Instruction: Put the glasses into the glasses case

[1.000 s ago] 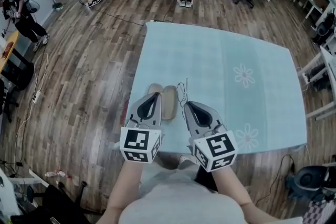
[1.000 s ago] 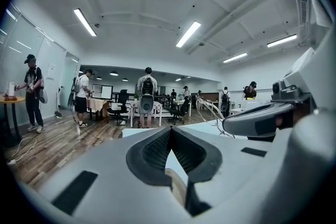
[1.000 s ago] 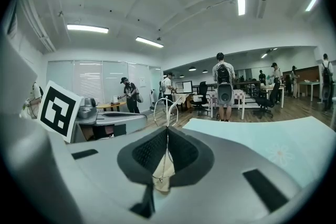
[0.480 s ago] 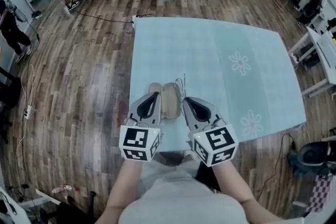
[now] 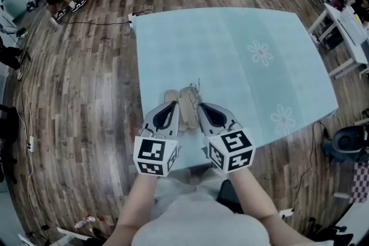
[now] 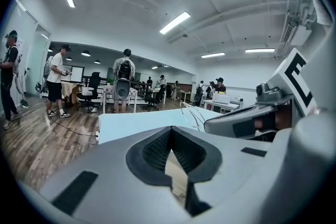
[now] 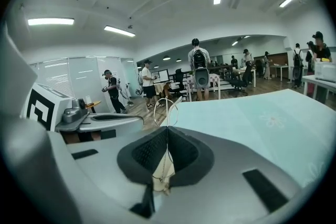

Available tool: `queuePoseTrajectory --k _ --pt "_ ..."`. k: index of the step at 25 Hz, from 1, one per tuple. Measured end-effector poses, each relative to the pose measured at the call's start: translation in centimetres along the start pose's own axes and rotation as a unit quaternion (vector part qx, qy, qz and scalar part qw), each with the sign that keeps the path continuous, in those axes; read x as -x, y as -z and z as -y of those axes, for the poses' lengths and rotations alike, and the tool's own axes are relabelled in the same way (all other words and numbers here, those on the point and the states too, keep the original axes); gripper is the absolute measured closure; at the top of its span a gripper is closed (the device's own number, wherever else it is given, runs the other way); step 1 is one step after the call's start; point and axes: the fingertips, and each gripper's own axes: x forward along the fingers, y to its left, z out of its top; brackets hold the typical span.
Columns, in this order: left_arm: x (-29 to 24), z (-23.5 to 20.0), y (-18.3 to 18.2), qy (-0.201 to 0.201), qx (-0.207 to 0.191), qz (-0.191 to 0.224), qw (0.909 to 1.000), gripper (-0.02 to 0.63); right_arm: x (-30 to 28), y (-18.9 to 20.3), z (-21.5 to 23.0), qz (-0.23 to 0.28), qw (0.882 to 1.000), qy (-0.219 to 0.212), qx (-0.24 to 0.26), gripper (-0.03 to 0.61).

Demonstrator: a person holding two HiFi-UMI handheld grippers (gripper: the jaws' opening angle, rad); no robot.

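Both forearms reached forward from the bottom of the head view, side by side, each gripper pointing away from the body and tipped slightly downward over the near edge of the table (image 5: pixel 230 55).

The table carried a pale blue cloth printed with white flowers. The glasses case (image 5: pixel 188 105) was a beige, rounded oblong shell lying open in two halves. The glasses (image 7: pixel 168 113) were a thin wire frame.

The left gripper (image 5: pixel 172 104) had its ribbed black jaws drawn together at the tips. Beige filled the slit behind them, and it could not be established whether the case was pinched there or merely lay beneath.

The right gripper (image 5: pixel 199 105) had its jaws clamped on the wire of the glasses, the frame standing up beyond the tips. The glasses sat over the far end of the right half of the case, which lay between and just ahead of the two grippers. Contact between the glasses and the case could not be confirmed.
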Motion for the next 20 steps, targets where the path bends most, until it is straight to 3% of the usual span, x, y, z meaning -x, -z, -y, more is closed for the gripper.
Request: queuePoseTrajectory --k 11,20 --pt "-1.8 -0.5 2.6 0.048 -0.006 -0.032 0.9983 0.607 -4.6 5.8 1.7 -0.075 0.995 0.050 -0.053 0.567" --pt "-2.0 -0.6 4.4 0.055 0.001 -0.048 0.9973 0.607 -7.5 10.0 3.0 -0.130 0.986 0.085 -0.066 0.567"
